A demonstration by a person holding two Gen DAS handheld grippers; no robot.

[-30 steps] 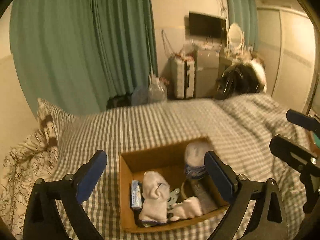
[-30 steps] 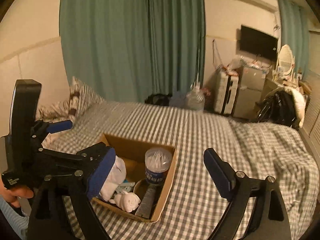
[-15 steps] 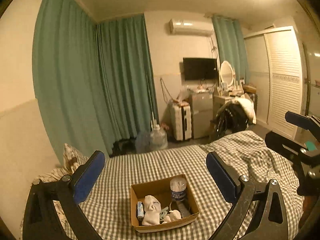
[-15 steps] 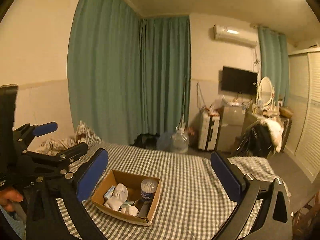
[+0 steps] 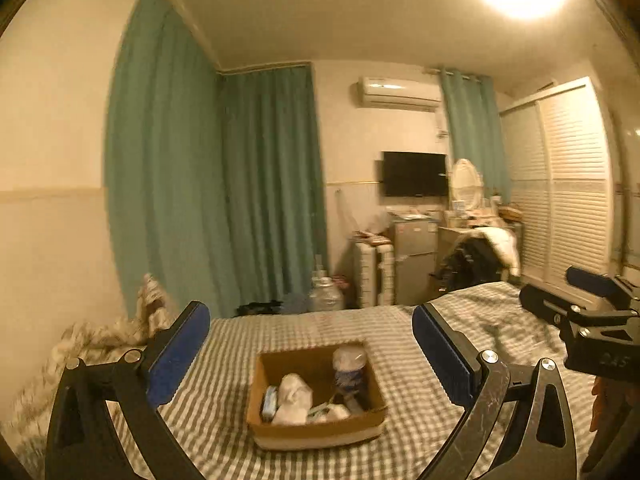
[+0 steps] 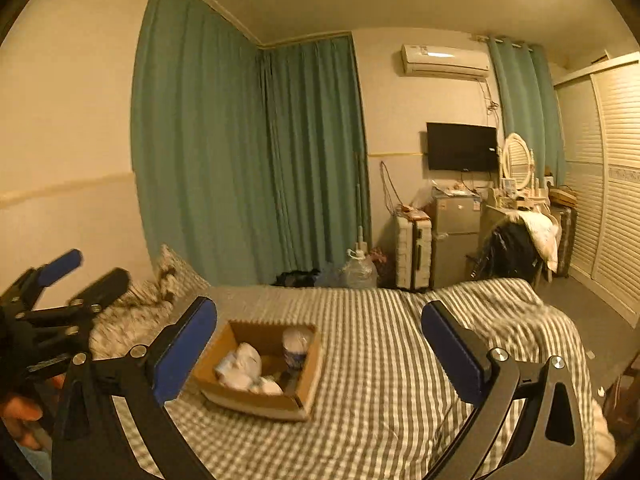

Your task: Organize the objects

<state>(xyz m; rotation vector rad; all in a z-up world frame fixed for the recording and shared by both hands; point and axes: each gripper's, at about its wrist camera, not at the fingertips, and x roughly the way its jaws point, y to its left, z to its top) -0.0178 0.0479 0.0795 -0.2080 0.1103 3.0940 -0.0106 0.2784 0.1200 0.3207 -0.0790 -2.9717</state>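
An open cardboard box sits on the checked bed cover; it also shows in the right wrist view. Inside it are white socks, a cotton-swab jar standing upright, a small blue pack and other small items. My left gripper is open and empty, held well back from the box and above it. My right gripper is open and empty, also well back, with the box low and left between its fingers. Each gripper shows at the edge of the other's view.
The bed has a grey checked cover and pillows at the left. Green curtains, a water jug, a suitcase, a small fridge, a TV and a louvred wardrobe stand beyond.
Both grippers have pulled back and up from the box, so it looks much smaller and the far room and ceiling come into view. Both stay open and empty.
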